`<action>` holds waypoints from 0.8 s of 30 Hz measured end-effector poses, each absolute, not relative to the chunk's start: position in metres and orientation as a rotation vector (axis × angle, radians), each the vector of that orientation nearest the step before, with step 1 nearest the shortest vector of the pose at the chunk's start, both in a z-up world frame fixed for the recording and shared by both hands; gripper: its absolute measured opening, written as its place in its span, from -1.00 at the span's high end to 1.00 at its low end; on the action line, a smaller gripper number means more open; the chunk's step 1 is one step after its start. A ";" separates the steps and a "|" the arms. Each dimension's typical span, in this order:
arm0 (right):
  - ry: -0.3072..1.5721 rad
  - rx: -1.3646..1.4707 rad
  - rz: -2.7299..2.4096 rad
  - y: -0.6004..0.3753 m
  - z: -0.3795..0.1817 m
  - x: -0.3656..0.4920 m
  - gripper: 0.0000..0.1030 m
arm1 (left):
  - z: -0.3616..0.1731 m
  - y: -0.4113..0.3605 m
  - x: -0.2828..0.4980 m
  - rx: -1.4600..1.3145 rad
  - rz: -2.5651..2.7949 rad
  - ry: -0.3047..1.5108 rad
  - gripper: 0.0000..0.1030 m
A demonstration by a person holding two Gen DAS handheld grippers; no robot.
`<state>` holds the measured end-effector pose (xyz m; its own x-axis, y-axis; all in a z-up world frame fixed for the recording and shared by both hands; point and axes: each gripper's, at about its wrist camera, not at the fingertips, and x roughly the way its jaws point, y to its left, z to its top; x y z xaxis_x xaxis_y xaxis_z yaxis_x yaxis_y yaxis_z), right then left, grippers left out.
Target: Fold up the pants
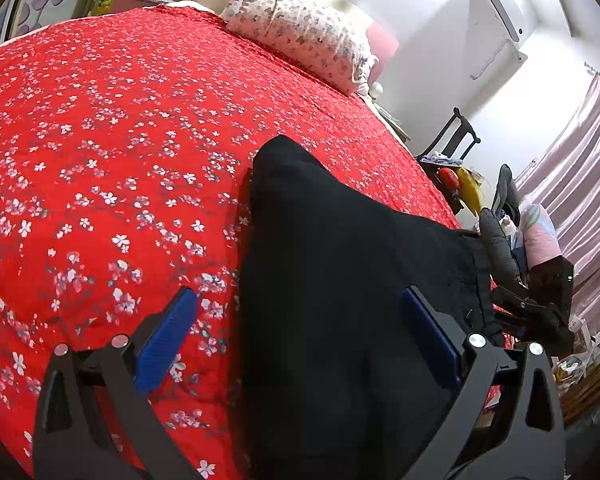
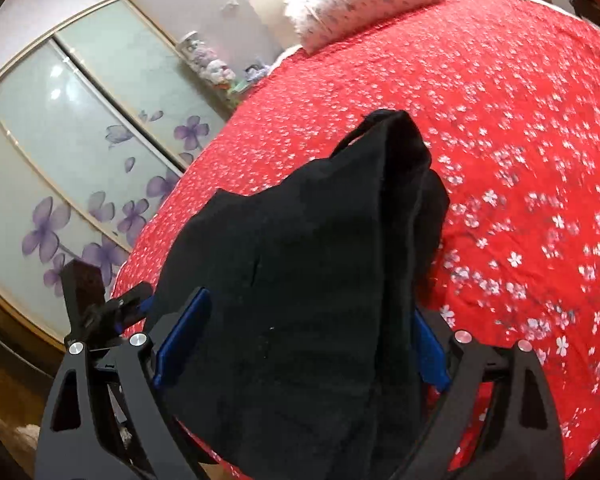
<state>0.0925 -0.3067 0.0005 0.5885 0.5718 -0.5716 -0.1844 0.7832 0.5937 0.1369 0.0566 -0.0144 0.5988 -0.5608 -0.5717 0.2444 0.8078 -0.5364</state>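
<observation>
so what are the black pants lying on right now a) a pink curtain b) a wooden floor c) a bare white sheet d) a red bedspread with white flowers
d: the black pants lie spread on the red bedspread printed with small white blossoms, seen in both wrist views.

Black pants [image 1: 340, 260] — folded into a thick, layered bundle — lie on the red flowered bed [image 1: 100, 140], near its edge.

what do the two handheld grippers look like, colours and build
Both look alike. The left gripper and right gripper each have two matte black fingers with triangular cut-outs, round silver bolt heads at the pivots, and flat blue ribbed pads lining the inside of the jaws. No cables or markings show, and no hand or sleeve is in view.
</observation>
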 end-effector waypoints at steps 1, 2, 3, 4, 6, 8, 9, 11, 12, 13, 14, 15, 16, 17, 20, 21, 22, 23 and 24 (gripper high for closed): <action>0.848 0.546 0.448 -0.314 -0.004 0.098 -0.74 | -0.015 0.057 0.137 -0.431 -0.483 0.801 -0.96; 0.867 0.592 0.436 -0.319 -0.010 0.102 -0.69 | -0.015 0.058 0.137 -0.429 -0.482 0.801 -0.96; 0.877 0.636 0.437 -0.325 -0.015 0.104 -0.65 | -0.015 0.057 0.137 -0.428 -0.483 0.801 -0.96; 0.885 0.687 0.439 -0.331 -0.021 0.108 -0.56 | -0.015 0.058 0.137 -0.427 -0.484 0.801 -0.96; 0.888 0.741 0.440 -0.338 -0.028 0.109 -0.40 | -0.014 0.060 0.138 -0.444 -0.491 0.802 -0.96; 0.887 0.774 0.435 -0.343 -0.031 0.108 -0.06 | -0.015 0.064 0.140 -0.480 -0.499 0.805 -0.96; 0.882 0.784 0.444 -0.344 -0.030 0.106 0.01 | -0.015 0.066 0.140 -0.500 -0.504 0.806 -0.96; 0.847 0.761 0.477 -0.339 -0.022 0.100 0.18 | -0.016 0.072 0.142 -0.552 -0.520 0.806 -0.96; 0.825 0.738 0.505 -0.336 -0.016 0.095 0.20 | -0.016 0.074 0.144 -0.577 -0.530 0.807 -0.96; 0.806 0.722 0.528 -0.333 -0.011 0.092 0.20 | -0.017 0.076 0.146 -0.607 -0.543 0.813 -0.96; 0.783 0.700 0.553 -0.330 -0.006 0.089 0.22 | -0.017 0.076 0.149 -0.622 -0.552 0.818 -0.96; 0.768 0.689 0.567 -0.328 -0.002 0.088 0.23 | -0.017 0.075 0.152 -0.635 -0.566 0.824 -0.96; 0.753 0.681 0.580 -0.326 0.001 0.086 0.26 | -0.017 0.075 0.155 -0.641 -0.573 0.833 -0.96; 0.750 0.683 0.580 -0.326 0.001 0.087 0.26 | -0.016 0.072 0.159 -0.639 -0.577 0.849 -0.96; 0.757 0.692 0.573 -0.328 -0.003 0.090 0.26 | -0.013 0.062 0.166 -0.617 -0.601 0.874 -0.96; 0.761 0.694 0.570 -0.329 -0.005 0.091 0.26 | -0.014 0.058 0.169 -0.601 -0.605 0.891 -0.96; 0.766 0.696 0.566 -0.328 -0.004 0.094 0.26 | -0.014 0.054 0.171 -0.583 -0.600 0.904 -0.96; 0.771 0.694 0.558 -0.326 -0.004 0.096 0.26 | -0.014 0.050 0.174 -0.556 -0.597 0.920 -0.96; 0.775 0.692 0.553 -0.325 -0.005 0.096 0.26 | -0.013 0.048 0.176 -0.542 -0.601 0.926 -0.96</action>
